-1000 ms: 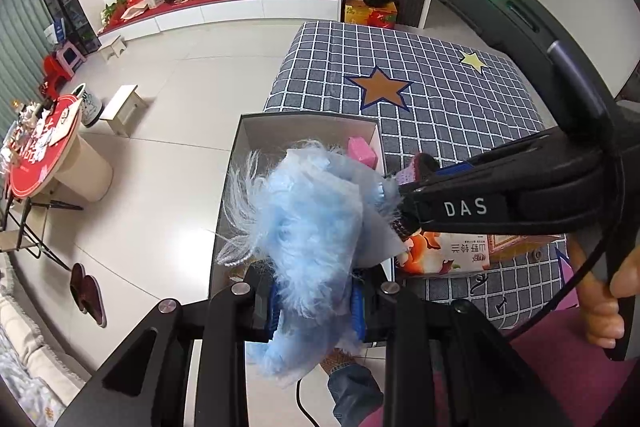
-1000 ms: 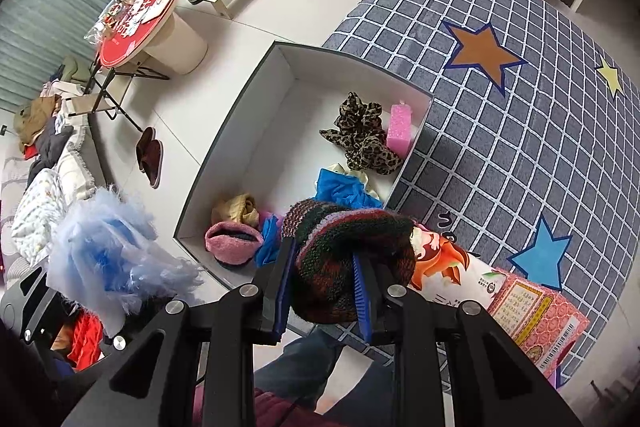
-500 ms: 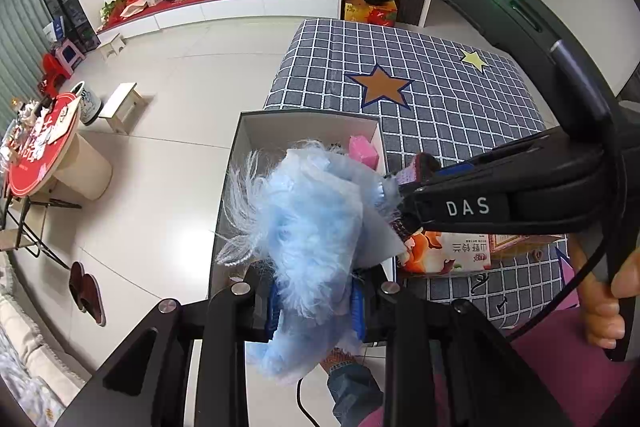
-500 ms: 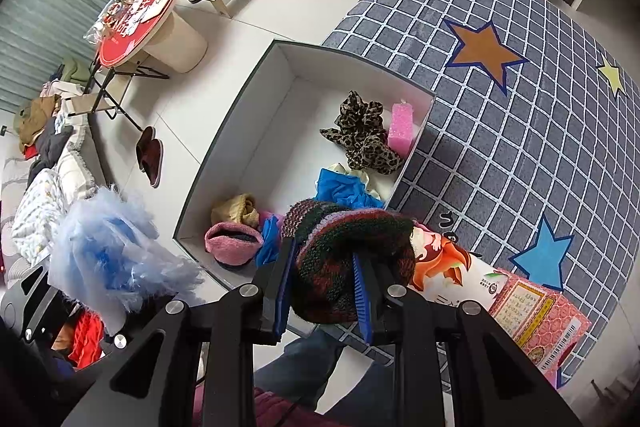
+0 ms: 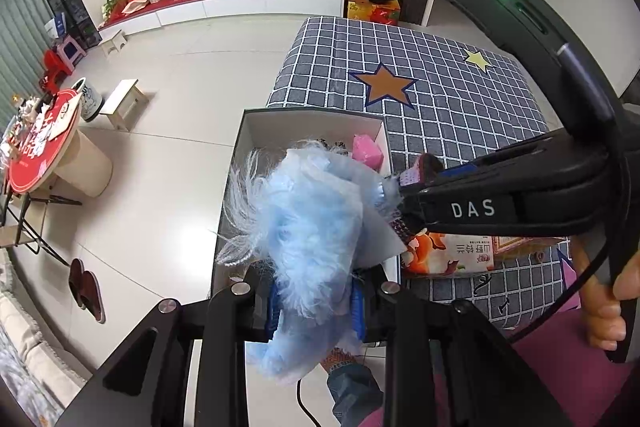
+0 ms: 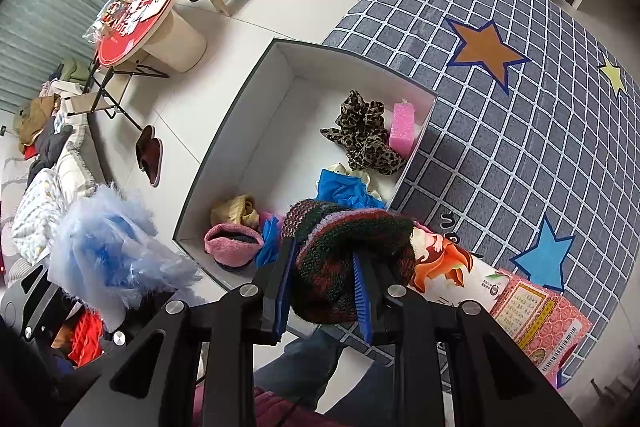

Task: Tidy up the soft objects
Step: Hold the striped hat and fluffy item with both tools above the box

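Nothing has shifted since the earlier frames: the left gripper (image 5: 316, 303) stays clamped on a fluffy pale-blue feathery piece (image 5: 312, 227), and the right gripper (image 6: 322, 291) grips a dark red-and-green knitted hat (image 6: 348, 259), both poised above the near end of the white box (image 6: 240, 115) beside the star-patterned grid mat (image 6: 520, 131). Leopard-print scrunchies (image 6: 360, 135), a pink sponge (image 6: 402, 125) and a pink knitted hat (image 6: 232, 245) already lie inside. Lowering each load past the rim before release looks wise; the box's bare far-left floor offers the clearest room, away from the printed packet (image 6: 460, 267) at its corner.
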`<state>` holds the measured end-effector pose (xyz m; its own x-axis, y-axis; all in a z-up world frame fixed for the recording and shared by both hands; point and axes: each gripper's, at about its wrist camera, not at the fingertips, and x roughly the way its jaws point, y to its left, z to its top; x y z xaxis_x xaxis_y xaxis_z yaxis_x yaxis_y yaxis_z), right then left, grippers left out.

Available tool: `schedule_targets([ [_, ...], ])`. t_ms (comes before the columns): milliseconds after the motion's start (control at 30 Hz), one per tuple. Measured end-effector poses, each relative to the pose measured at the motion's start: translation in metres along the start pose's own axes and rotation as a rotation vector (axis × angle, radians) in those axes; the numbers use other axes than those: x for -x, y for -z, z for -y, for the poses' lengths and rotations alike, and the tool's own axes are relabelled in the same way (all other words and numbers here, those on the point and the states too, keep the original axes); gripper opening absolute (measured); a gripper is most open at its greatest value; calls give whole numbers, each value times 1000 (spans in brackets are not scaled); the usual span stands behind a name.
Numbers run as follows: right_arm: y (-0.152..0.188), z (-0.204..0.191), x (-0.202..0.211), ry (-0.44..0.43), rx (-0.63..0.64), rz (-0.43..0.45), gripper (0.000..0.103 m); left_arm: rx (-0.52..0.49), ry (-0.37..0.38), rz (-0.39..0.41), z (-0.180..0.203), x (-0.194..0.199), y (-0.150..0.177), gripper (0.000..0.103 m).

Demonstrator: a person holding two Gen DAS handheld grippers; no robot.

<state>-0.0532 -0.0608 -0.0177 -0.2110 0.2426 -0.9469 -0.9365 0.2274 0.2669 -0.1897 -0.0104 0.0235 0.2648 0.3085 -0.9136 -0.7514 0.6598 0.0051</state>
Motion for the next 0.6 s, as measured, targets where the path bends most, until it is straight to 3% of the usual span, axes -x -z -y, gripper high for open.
schedule_targets([
  [233,-1,-4,-3,-3,11,-3,29,33,3,-4,-7,-3,0,30],
  [600,-3,1,-7,3,8,-15,29,138,15,-96,-25,-33,-3,30],
])
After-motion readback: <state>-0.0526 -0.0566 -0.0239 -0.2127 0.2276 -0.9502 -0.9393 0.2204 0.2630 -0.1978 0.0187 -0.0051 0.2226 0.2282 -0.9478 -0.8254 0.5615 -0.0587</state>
